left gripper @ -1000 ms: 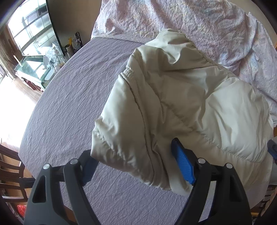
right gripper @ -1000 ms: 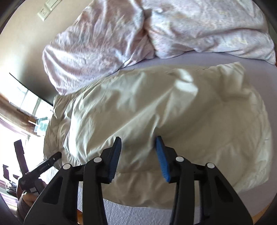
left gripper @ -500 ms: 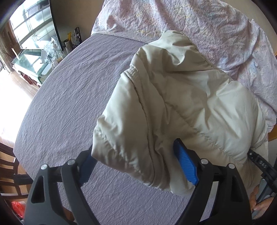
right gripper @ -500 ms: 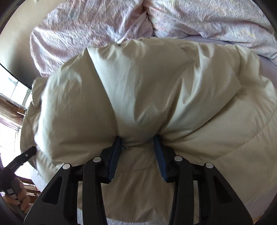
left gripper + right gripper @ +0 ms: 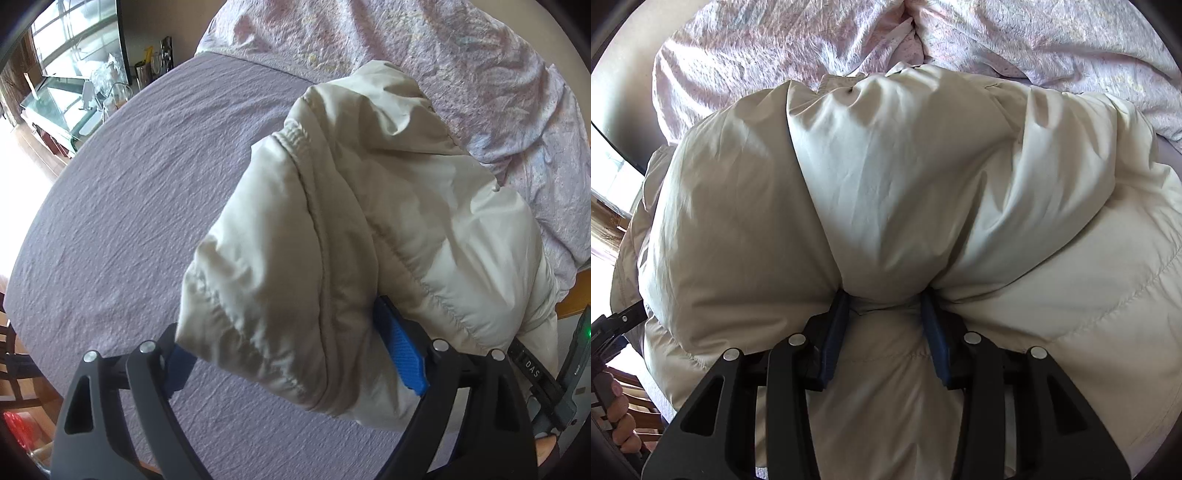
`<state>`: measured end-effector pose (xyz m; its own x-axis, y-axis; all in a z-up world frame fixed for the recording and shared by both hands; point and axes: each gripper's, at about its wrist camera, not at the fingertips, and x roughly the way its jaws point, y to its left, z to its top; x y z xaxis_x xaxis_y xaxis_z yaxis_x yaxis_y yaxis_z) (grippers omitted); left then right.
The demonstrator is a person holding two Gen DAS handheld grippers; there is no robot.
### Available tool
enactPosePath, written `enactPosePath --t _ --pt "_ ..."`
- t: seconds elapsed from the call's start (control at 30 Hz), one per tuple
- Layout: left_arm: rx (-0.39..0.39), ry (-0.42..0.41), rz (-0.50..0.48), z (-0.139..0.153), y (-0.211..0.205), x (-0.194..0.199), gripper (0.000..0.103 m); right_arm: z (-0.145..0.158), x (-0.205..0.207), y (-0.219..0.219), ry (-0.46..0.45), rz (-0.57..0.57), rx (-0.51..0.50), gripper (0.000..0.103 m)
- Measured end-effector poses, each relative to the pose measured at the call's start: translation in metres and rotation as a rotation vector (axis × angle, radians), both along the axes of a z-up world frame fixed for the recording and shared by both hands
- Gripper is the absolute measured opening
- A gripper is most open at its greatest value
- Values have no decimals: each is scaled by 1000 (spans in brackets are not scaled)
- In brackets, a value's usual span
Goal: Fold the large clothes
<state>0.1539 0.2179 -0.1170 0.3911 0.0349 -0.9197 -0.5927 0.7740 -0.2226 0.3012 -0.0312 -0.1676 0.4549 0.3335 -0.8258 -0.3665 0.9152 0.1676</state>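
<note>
1. Two grippers are on one big puffy cream jacket [image 5: 388, 221]. The jacket lies on the purple bed sheet [image 5: 147, 203], bunched into a fat roll. Its far end is just beside the pink flowery duvet [image 5: 424, 55].
2. This jacket looks soft and light, a bit like a pillow. It squashes when you pinch it and will likely puff back up. The shiny cloth looks slippery, so it may slide out of a loose pinch.
3. Good spots to take hold look like the stitched seams and the hem, where the cloth is thinner and bunches less.
4. Your right gripper [image 5: 886, 310] is clamped on a thick fold of the jacket, on the side away from the duvet. Both blue pads press into the cloth and make a deep dent.
5. Your left gripper [image 5: 295, 354] has just been opening wide. The rolled end of the jacket sits between its jaws. The pad nearer the right gripper touches the cloth, but nothing looks squeezed, so it reads as let go.
6. You likely need to press the roll flat so it stays folded.
</note>
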Motion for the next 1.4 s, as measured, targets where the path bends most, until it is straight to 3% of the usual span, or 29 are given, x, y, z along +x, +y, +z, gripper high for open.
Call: enactPosePath --t 0.2,0.47,0.57,0.83,1.13,1.4 --pt "-31 -20 26 -10 3 7 84 0 1 0 1 1 4 42" --pt "-18 -67 30 3 -1 7 38 0 1 1 -3 2 4 42" --pt "6 -83 17 13 -7 7 29 0 1 2 -5 2 4 42" --pt "35 -200 -48 64 -27 10 25 0 -1 1 -15 3 12 42" --pt "54 -334 -211 124 -95 31 25 1 1 -4 -1 17 49 42" --pt "83 -368 -350 142 -166 49 25 9 4 -26 33 38 93 42"
